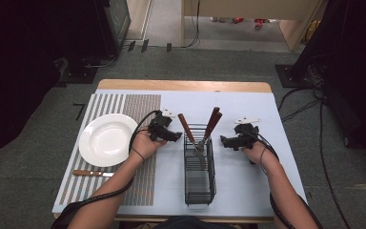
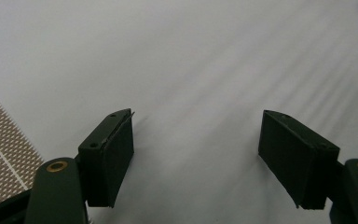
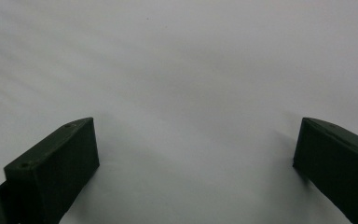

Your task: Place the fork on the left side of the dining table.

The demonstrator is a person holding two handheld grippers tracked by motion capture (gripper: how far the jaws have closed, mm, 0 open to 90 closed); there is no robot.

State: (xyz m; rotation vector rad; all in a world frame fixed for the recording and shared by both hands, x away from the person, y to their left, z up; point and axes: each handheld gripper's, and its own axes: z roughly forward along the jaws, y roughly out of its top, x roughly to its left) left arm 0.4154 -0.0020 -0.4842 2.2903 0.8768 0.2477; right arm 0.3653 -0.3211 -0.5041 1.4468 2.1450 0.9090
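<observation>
Flanking the black wire caddy (image 1: 199, 167) on the pale table sheet (image 1: 248, 181), the left gripper (image 1: 175, 137) and the right gripper (image 1: 225, 141) sit low, one on each side, both pointing inward at the basket. In the left gripper view the jaws stand wide apart with nothing between them, only blank sheet ahead and a corner of the striped placemat (image 2: 2, 149) at the edge. The right gripper view shows the same — jaws spread, empty, bare sheet beyond.

The things nearest them are the wooden-handled utensils (image 1: 213, 121) standing in the far end of the caddy, handles up and leaning apart, metal ends down among the wires. They are likely light and stiff. The wooden handles should give the pads a fair bite, while the metal shafts would be slicker and thinner. Taking one by the upper handle, clear of its neighbour, looks safest — the caddy is light wire and may drag or tip if a utensil snags on the way up.

A white plate (image 1: 106, 139) lies on the placemat to the left, with a knife (image 1: 93, 173) just below it.
</observation>
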